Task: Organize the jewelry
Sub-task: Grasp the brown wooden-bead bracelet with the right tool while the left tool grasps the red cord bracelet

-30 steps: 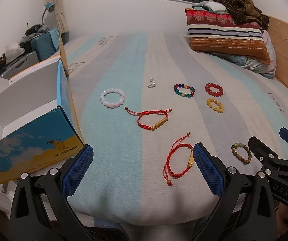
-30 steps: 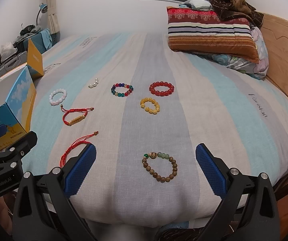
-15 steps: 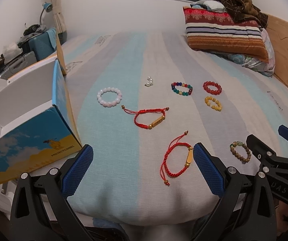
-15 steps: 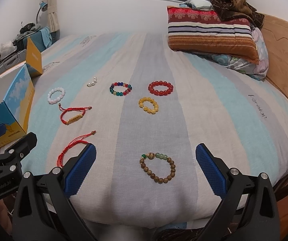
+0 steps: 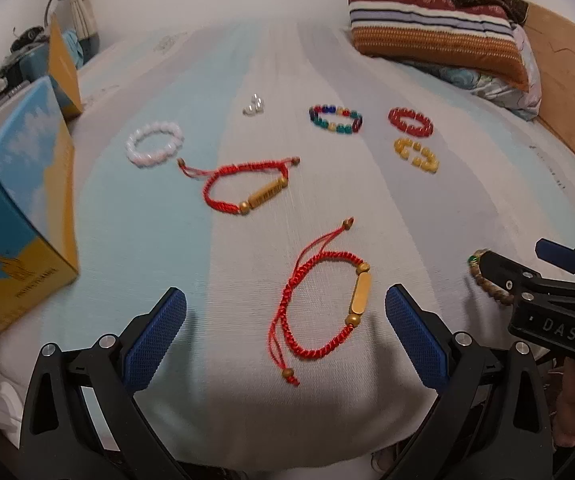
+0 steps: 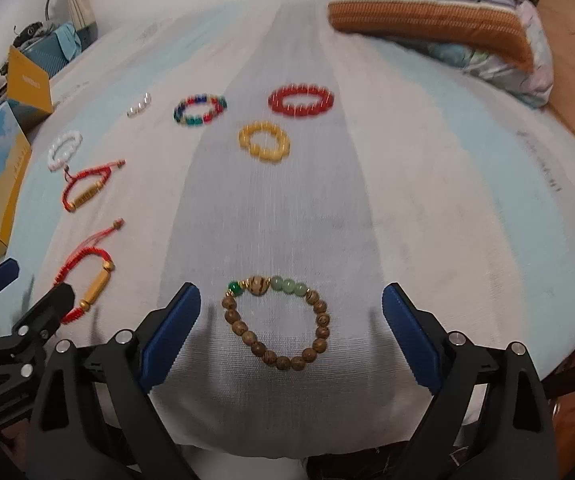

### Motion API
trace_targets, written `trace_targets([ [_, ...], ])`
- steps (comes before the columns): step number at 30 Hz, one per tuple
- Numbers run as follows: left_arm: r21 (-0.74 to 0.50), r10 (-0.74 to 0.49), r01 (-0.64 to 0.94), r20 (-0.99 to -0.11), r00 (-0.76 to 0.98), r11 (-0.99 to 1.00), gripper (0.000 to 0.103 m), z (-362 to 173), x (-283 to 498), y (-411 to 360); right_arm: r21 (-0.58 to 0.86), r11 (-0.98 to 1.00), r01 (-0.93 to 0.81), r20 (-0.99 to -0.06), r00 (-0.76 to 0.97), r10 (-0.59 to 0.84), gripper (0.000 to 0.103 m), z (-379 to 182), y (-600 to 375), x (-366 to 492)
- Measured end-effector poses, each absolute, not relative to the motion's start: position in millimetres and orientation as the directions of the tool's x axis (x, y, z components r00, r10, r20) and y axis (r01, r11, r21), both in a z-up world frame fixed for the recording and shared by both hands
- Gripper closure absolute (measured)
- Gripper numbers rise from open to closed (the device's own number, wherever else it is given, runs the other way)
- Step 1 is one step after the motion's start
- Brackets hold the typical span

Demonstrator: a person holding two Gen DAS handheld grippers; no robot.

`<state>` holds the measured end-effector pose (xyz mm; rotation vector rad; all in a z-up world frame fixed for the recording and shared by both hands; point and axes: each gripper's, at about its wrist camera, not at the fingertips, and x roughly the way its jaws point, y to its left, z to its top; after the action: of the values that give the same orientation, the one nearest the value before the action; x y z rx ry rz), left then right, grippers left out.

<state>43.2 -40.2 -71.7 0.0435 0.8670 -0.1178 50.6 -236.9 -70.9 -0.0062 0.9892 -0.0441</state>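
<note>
Several bracelets lie on the striped bed sheet. My left gripper (image 5: 285, 314) is open, its jaws on either side of a red cord bracelet with a gold bar (image 5: 323, 304). My right gripper (image 6: 291, 312) is open, astride a brown wooden bead bracelet with green beads (image 6: 277, 322). Farther off lie a second red cord bracelet (image 5: 247, 188), a white bead bracelet (image 5: 153, 144), a multicoloured one (image 5: 335, 119), a red bead one (image 6: 301, 100), a yellow one (image 6: 264, 142) and a small pearl piece (image 5: 254, 106).
An open blue and yellow cardboard box (image 5: 19, 208) stands at the bed's left edge. Striped pillows (image 5: 435, 40) and a wooden headboard (image 5: 567, 92) are at the far right. Clutter lies beyond the box at the left.
Both grippers have moved forward and down toward the sheet; the red cord bracelet and the wooden bead bracelet now sit between their open jaws. The views are motion-blurred.
</note>
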Motion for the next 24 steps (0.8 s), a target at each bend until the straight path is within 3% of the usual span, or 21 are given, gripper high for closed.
trace_targets([
  [6,-0.010,-0.090,0.141,-0.812,0.577,0.990,0.006,-94,50,-51,-0.008,0.999,0.037,-0.873,0.488,-0.025,0.026,-97,-238,63],
  [10,-0.014,-0.091,0.138,-0.815,0.572,0.990,0.006,-96,50,-50,0.005,1.000,0.021,-0.874,0.486,-0.006,0.040,-96,-235,62],
  [13,-0.006,-0.080,0.130,-0.816,0.572,0.991,0.017,-97,51,-47,0.013,1.000,0.008,-0.876,0.482,0.007,0.052,-96,-232,62],
  [22,-0.021,-0.101,0.145,-0.817,0.568,0.989,0.066,-90,48,-40,0.035,0.999,0.014,-0.876,0.481,0.024,0.092,-94,-233,62],
  [24,-0.035,-0.110,0.142,-0.819,0.563,0.989,0.085,-89,48,-36,0.049,0.999,0.016,-0.873,0.487,0.035,0.096,-93,-234,62],
])
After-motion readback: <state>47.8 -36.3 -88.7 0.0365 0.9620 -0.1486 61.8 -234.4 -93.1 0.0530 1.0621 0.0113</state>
